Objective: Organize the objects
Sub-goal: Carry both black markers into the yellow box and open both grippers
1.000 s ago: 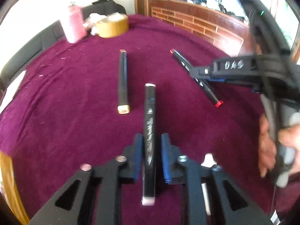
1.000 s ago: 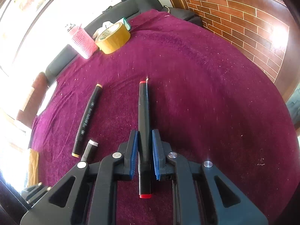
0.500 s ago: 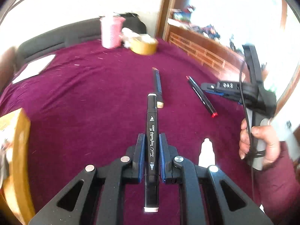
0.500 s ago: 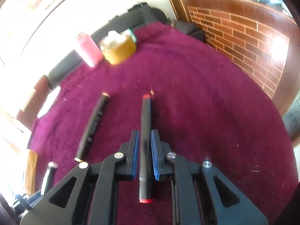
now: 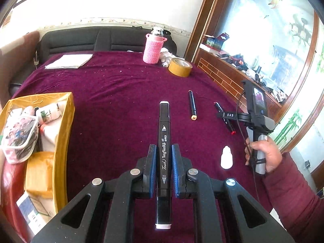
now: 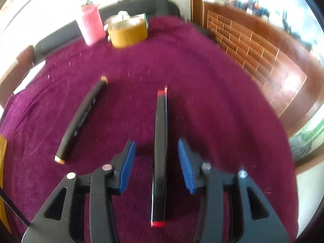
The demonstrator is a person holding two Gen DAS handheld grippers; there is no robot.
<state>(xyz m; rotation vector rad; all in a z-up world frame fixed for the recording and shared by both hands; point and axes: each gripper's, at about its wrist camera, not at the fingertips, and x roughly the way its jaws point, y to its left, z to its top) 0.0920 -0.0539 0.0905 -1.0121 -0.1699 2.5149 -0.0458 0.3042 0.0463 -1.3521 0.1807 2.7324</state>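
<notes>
While the left gripper jaws squeeze a black art marker reading "Touch TongNianBiJi ART MARKER", it sticks out above the purple table. On the right gripper, marked "DAS", the jaws are apart around a red-tipped marker lying on the table.

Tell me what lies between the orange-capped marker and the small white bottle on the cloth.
In the left wrist view, only bare purple cloth lies between the orange-capped marker and the white bottle.

Room: white wall; dark sofa; wood-framed window, bright daylight; brick-pattern wood panel; maroon-covered bench.
</notes>
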